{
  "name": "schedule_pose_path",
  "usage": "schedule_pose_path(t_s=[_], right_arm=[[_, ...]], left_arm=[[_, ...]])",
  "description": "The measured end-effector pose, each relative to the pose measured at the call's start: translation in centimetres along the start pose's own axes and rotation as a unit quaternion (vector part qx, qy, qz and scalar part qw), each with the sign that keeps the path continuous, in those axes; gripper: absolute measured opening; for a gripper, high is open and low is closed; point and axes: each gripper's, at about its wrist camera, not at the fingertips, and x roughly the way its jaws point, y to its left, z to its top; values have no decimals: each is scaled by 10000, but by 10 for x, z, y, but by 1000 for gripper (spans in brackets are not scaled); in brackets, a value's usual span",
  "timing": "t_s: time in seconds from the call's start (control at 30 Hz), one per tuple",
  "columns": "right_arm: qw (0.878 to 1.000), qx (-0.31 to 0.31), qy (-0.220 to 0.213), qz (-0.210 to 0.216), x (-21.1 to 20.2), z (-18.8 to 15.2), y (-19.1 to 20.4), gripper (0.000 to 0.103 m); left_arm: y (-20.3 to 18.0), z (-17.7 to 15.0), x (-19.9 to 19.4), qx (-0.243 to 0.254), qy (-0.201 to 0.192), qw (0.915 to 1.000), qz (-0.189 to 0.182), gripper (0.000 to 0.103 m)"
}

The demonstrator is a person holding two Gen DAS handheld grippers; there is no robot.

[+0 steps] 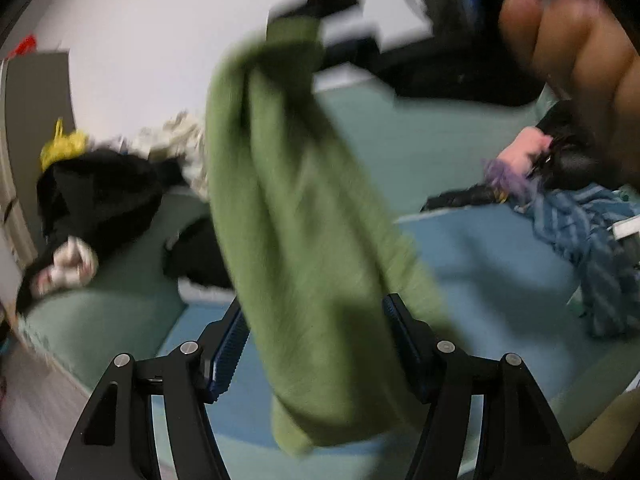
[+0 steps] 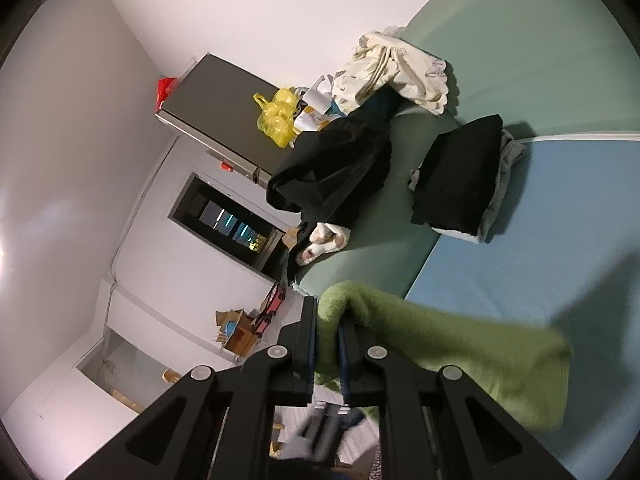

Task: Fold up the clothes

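Green cloth (image 1: 304,220) hanging mid-air over bed (image 1: 480,280), blurred, draping down between wide-spread fingers of left gripper (image 1: 314,344); not pinched there, jaws standing well apart on either side. Top end running up to right gripper (image 1: 316,12), seen as dark blur at frame top. Same cloth (image 2: 460,352) in right wrist view being pinched near its edge by right gripper (image 2: 328,344), fingers pressed together on fabric, rest trailing off to the right above blue sheet (image 2: 540,240). Lying beyond on teal blanket (image 2: 520,60): folded black stack (image 2: 456,176) on pale garments, touching the sheet's edge; loose black garment (image 2: 332,168) heaped near bed edge; cream cloth (image 2: 396,68) just behind it. Yellow bag (image 2: 276,116) sitting beside grey cabinet (image 2: 216,108). Striped blue garment (image 1: 592,248) piled on far right of left view, pink and black items (image 1: 532,152) behind it. Blurred hand (image 1: 580,68) filling upper right corner of left view.
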Motion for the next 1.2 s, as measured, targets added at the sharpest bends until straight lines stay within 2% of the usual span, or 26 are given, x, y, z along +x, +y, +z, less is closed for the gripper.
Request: schedule_pose_path(t_s=[0.03,0.07,0.13,0.23,0.37,0.43,0.6,0.63,0.7,0.77,0.83,0.87,0.93,1.0,1.03,1.1,1.2], right_arm=[[10000,-5,3,1,0,0,0,10],[10000,-8,-6,-18,-1,0,0,10],[10000,1,-51,-68,-6,0,-3,10],[9998,88,-160,-89,-15,3,-8,10],[9992,136,-330,-161,-25,8,-13,10],[9989,152,-399,-174,-28,13,-16,10],[9969,-199,-686,-335,-20,57,-7,10],[9955,-377,-789,-364,-21,64,2,10],[9921,-695,-948,-428,-23,75,17,10],[9920,-785,-836,-526,-26,64,10,10],[9916,-874,-723,-623,-28,52,2,10],[9913,-919,-666,-672,-30,47,-1,10],[9904,-1007,-553,-769,-33,36,-9,10],[9902,-1023,-358,-882,-33,21,-21,10],[9916,-823,-14,-1001,-26,0,-41,10],[9885,-419,690,-1278,-11,-44,-79,10],[9704,467,1742,-1606,11,-113,-137,10]], left_arm=[[3,-3,-2,-117,-2,9999,-72,58],[5,-7,-5,-234,-3,9996,-143,35],[13,-11,-11,-486,-29,9984,-270,21],[32,-7,-18,-798,-31,9964,-269,17],[67,14,-28,-1312,-175,9906,-335,14],[88,37,-21,-1401,-255,9898,-73,13],[114,113,6,-1131,-483,9893,786,13],[114,128,2,-1029,-675,9876,970,13],[106,147,-6,-634,-1064,9844,1247,13],[91,150,-10,-46,-1333,9795,1512,13],[69,132,-6,852,-1359,9715,1746,13],[58,118,-1,1233,-1225,9685,1782,13],[41,67,18,1649,-442,9761,1348,13],[24,16,37,2049,347,9740,902,13],[15,-9,46,2232,741,9696,672,13],[1,-52,61,2263,1570,9613,100,13],[-30,-96,62,2602,2399,9334,-593,13]])
